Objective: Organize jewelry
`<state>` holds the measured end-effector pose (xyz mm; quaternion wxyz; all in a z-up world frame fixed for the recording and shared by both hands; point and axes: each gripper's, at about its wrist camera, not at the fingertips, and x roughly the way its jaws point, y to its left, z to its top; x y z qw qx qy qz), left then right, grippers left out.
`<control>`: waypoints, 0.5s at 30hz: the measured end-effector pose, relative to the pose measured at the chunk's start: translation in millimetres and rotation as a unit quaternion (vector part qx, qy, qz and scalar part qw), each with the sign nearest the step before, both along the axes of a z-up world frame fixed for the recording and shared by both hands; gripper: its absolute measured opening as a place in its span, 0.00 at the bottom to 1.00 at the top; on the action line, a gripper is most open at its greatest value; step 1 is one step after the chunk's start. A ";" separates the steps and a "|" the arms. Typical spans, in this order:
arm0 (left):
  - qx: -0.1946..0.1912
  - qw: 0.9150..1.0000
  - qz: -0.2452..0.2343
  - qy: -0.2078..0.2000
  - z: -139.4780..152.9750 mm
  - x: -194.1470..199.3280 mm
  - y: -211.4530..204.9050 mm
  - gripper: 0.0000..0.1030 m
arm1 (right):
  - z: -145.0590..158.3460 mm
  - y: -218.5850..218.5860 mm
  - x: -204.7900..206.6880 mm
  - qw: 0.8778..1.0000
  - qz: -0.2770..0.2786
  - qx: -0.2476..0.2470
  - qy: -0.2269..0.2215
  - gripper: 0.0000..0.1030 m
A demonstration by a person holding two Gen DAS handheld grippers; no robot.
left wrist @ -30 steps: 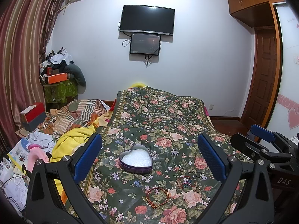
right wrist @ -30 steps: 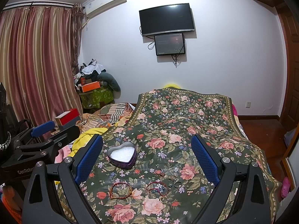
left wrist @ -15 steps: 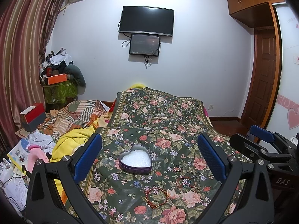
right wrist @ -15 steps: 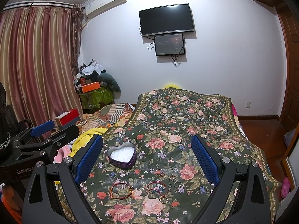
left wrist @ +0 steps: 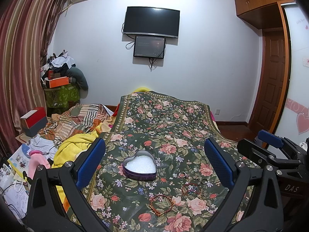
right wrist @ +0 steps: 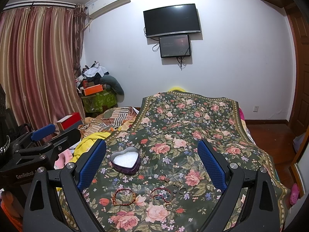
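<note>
A purple heart-shaped tin (left wrist: 139,165) with white filling sits open on the floral bedspread (left wrist: 164,119); it also shows in the right wrist view (right wrist: 125,160). In front of it lie a red beaded bracelet (left wrist: 161,202) (right wrist: 123,197), a red cord bracelet (left wrist: 190,188) (right wrist: 161,192) and several small rings (left wrist: 193,176) (right wrist: 174,183). My left gripper (left wrist: 154,160) is open and empty above the bed, behind the jewelry. My right gripper (right wrist: 151,160) is open and empty, to the right of the left one; each shows in the other's view.
Crumpled blankets and a yellow towel (left wrist: 75,147) lie left of the bedspread. Boxes, clothes and papers (left wrist: 32,119) pile along the curtain side. A wooden door (left wrist: 274,81) and the floor are on the right. A TV (left wrist: 152,22) hangs on the far wall.
</note>
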<state>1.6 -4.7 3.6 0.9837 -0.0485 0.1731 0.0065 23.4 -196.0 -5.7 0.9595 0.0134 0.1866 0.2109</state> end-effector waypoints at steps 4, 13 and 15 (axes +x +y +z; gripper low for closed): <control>0.000 1.000 0.001 0.007 0.6 1.9 -0.5 1.00 | -1.2 -0.9 3.4 1.000 -0.004 -0.007 0.007 0.91; 0.004 0.998 0.010 0.056 -21.5 21.1 4.5 1.00 | -21.1 -7.6 19.8 0.998 -0.018 -0.022 0.057 0.91; 0.005 0.998 0.014 0.068 -27.4 26.0 5.4 1.00 | -29.4 -8.8 26.9 0.996 -0.022 -0.029 0.078 0.91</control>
